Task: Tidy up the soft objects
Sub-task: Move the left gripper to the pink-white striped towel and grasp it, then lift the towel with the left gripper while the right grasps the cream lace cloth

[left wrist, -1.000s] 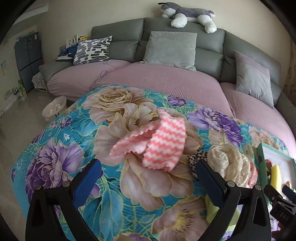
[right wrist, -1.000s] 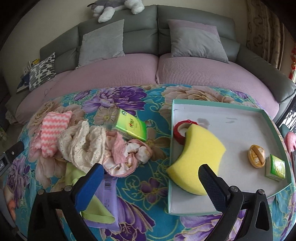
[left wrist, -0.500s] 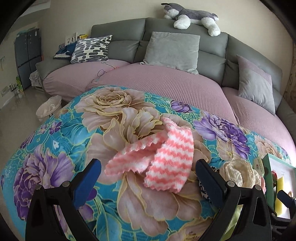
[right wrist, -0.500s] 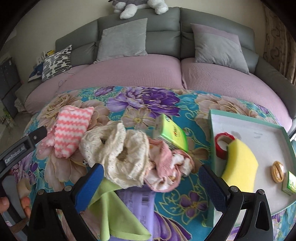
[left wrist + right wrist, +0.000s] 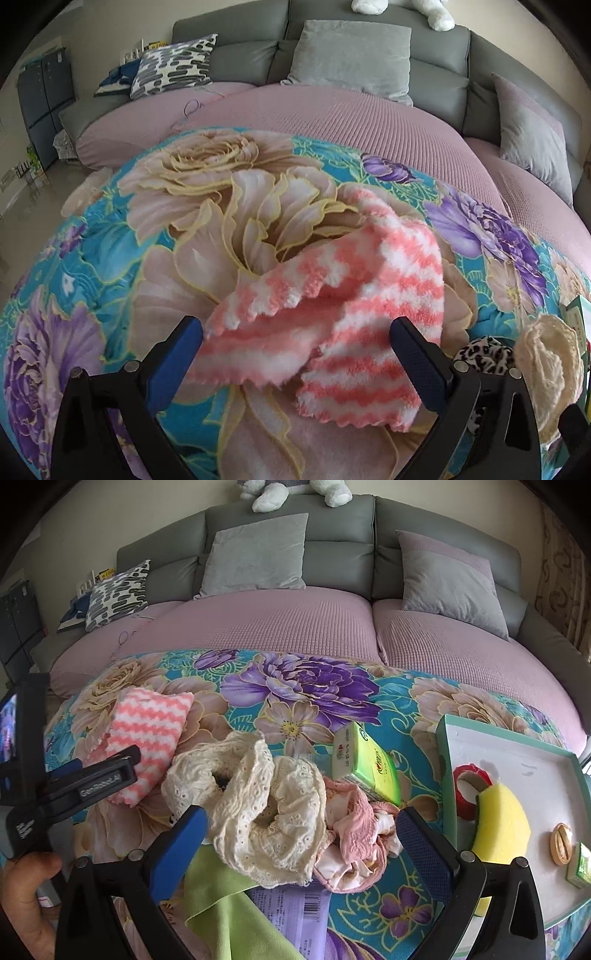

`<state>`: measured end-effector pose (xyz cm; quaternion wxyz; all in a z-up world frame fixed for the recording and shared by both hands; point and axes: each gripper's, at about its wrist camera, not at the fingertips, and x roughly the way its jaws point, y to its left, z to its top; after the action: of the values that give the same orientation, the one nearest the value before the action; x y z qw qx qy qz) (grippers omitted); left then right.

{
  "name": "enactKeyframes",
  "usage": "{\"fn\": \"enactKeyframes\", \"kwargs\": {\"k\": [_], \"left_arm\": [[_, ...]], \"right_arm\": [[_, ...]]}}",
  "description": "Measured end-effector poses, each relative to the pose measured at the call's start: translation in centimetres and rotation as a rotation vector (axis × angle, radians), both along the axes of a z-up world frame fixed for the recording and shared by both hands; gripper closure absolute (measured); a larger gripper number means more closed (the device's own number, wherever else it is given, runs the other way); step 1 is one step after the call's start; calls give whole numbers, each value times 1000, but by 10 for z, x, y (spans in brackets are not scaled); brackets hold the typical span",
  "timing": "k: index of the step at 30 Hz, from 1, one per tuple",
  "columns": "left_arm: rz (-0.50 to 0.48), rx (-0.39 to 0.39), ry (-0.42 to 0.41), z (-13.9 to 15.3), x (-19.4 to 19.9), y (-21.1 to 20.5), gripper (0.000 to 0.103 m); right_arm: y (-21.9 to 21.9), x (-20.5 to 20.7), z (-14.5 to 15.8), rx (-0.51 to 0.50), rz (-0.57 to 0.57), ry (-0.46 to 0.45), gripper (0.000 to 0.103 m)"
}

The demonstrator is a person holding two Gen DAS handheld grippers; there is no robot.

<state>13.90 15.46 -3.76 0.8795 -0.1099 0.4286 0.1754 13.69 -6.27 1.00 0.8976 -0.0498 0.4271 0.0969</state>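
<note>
A pink-and-white zigzag fleece cloth [image 5: 332,314] lies folded on the floral blanket [image 5: 177,258]. My left gripper [image 5: 295,343] is open with its blue fingers either side of the cloth's near part. The cloth also shows in the right wrist view [image 5: 147,731], with the left gripper [image 5: 92,771] at its near edge. My right gripper [image 5: 301,830] is open over a cream lace garment [image 5: 258,805] and a crumpled pink garment [image 5: 354,830]. A green cloth [image 5: 229,915] lies under the pile.
A teal-rimmed tray [image 5: 443,771] at right holds a yellow sponge [image 5: 498,823], red tape roll [image 5: 469,779] and small items. A green tissue pack [image 5: 369,764] and a purple packet [image 5: 295,915] lie on the blanket. A leopard-print item [image 5: 484,350] sits beside the cloth. Sofa cushions behind.
My left gripper has moved forward so the zigzag cloth now lies between its fingers. My right gripper has swung left from the tray to the lace and pink garments.
</note>
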Motion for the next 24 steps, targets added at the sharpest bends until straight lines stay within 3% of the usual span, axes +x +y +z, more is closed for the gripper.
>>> {"fn": "enactKeyframes", "kwargs": {"k": [9, 14, 18, 24], "left_arm": [[-41, 35, 16, -12, 10, -12, 5], [-96, 46, 1, -9, 12, -20, 27], [-148, 41, -11, -6, 14, -28, 52], [-177, 22, -15, -3, 14, -34, 77]], "right_arm": [[-2, 4, -3, -7, -11, 8, 0], [-3, 3, -2, -4, -10, 3, 0], [-3, 2, 0, 0, -8, -3, 0], [-4, 1, 2, 13, -4, -7, 0]]}}
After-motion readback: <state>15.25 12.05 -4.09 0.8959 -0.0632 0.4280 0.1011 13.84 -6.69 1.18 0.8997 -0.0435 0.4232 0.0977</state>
